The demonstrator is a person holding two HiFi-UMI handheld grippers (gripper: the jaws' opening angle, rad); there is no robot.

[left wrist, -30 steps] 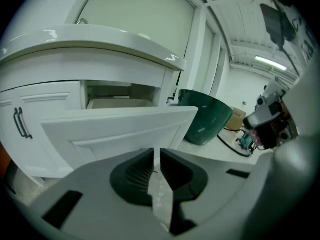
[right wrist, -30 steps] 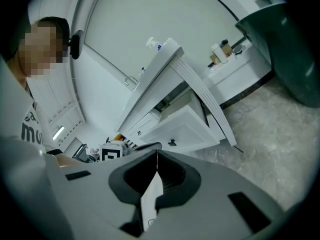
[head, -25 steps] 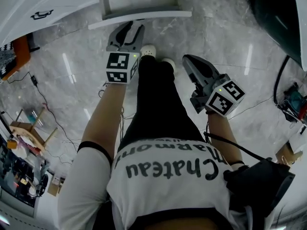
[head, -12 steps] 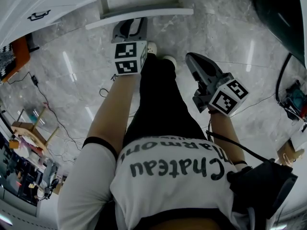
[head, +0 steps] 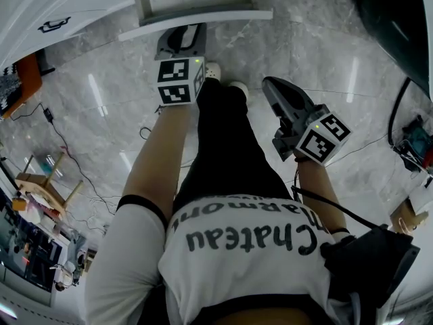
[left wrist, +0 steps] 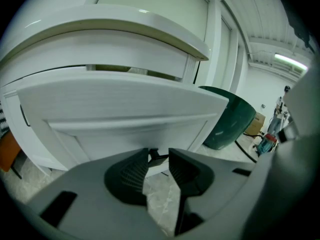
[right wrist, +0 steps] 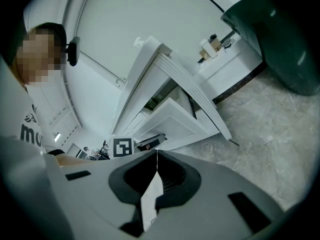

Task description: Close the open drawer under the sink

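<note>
Drawer point(head: 196, 20) under the sink is pulled out, its white front panel hanging over the marble floor point(head: 304, 46). Everything below is placed off that drawer.

My left gripper point(head: 181, 38) sits just in front of the drawer front, tips pointed at it and angled down. In the left gripper view the drawer front point(left wrist: 125, 109) fills the frame right ahead of the left gripper point(left wrist: 158, 156). The jaws stand wide apart with nothing clamped. A small dark part low on the drawer front shows in the gap between the tips. I can't tell if it is a handle or if the pads touch it. The left gripper's marker cube point(head: 177, 81) faces up, on the side away from the drawer.

My right gripper point(head: 272, 87) is well apart from the drawer, off to its right and nearer me, over bare floor. In the right gripper view the right gripper point(right wrist: 156, 154) has its jaws closed tip to tip and is empty. The drawer point(right wrist: 172, 118) shows beyond it, up and left, sticking out of the white cabinet point(right wrist: 150, 69).

White shoes point(head: 211, 70) stand just short of the drawer, between the two grippers. A dark green bin point(left wrist: 225, 119) stands to the drawer's right, near the cabinet.
</note>
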